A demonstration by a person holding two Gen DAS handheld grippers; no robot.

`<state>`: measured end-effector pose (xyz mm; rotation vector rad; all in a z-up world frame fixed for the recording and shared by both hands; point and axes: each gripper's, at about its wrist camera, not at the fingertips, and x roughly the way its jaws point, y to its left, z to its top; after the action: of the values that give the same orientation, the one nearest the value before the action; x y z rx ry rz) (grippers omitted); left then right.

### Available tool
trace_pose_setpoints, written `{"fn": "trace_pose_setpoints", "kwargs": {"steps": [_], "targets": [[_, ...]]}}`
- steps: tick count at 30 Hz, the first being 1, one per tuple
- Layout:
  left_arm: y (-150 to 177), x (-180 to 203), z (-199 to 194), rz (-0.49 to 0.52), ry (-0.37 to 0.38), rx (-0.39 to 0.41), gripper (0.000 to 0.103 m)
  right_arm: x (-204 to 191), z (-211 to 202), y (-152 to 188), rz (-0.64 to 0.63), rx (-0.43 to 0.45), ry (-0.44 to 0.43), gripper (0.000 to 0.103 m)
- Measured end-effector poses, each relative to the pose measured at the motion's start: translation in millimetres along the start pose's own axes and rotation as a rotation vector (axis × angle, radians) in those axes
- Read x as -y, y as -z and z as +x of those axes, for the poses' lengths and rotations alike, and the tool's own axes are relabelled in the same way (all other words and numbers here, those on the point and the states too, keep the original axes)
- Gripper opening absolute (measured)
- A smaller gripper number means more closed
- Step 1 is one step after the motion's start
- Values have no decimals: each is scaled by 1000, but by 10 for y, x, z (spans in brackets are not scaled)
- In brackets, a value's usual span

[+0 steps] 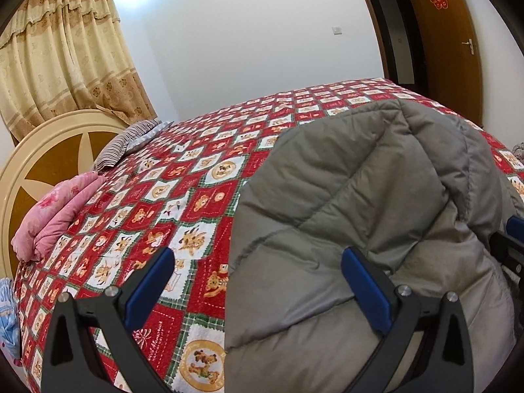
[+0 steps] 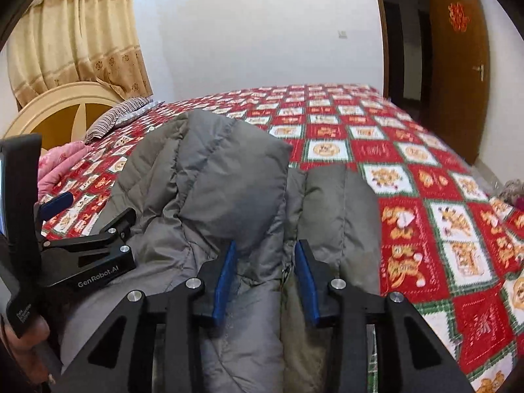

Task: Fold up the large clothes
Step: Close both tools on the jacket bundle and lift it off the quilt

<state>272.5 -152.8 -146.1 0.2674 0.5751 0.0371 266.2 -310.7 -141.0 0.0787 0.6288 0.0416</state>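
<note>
A grey quilted padded coat (image 1: 366, 203) lies bunched on the bed near the front edge; it also shows in the right wrist view (image 2: 229, 190). My left gripper (image 1: 258, 258) is wide open and empty, one finger over the bedspread and the other over the coat's left part. It shows at the left of the right wrist view (image 2: 88, 209). My right gripper (image 2: 265, 249) is partly closed with a fold of the coat between its blue pads (image 2: 226, 271); whether the pads press the fabric I cannot tell. A bit of it shows at the right edge of the left wrist view (image 1: 514, 239).
The bed has a red, white and green bear-patterned bedspread (image 2: 409, 177). A pink folded quilt (image 1: 55, 213) and a striped pillow (image 1: 127, 140) lie by the round headboard (image 1: 42, 160). Beige curtains (image 1: 62, 52) hang behind; a wooden door (image 2: 458, 65) stands open at the right.
</note>
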Motion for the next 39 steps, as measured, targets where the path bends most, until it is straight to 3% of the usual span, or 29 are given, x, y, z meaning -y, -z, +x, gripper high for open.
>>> {"fn": "trace_pose_setpoints", "kwargs": {"steps": [4,6,8,15,22,25,27,33,37,38,39], "targets": [[12,21,26,3,4,-8,103,-104,106,14,-57,-50,5,36],[12,19,24,3,6,-9,103,-93,125,8,-47,-67,-10,7],[8,16,16,7,8,-8,103,-99,104,7,-48,-68,-18,3],[-57,-115,-97,5,7,6,103,66,-284,-23,43,56,-8,1],[33,-250,37,9,38,-32,103,245,-102,145,93,-16,81,1],[89,-262,104,11,72,-48,103,346,-34,223,133,-35,116,9],[105,-284,126,4,87,-53,103,403,-15,246,143,-50,139,33],[166,-294,251,-28,151,-103,103,454,141,293,166,-102,94,37],[200,-300,231,-29,175,-105,103,498,148,315,179,-92,73,42],[207,-307,214,-26,178,-99,103,502,130,323,176,-83,72,49],[212,-313,197,-22,179,-91,103,504,108,331,175,-72,106,66]]}}
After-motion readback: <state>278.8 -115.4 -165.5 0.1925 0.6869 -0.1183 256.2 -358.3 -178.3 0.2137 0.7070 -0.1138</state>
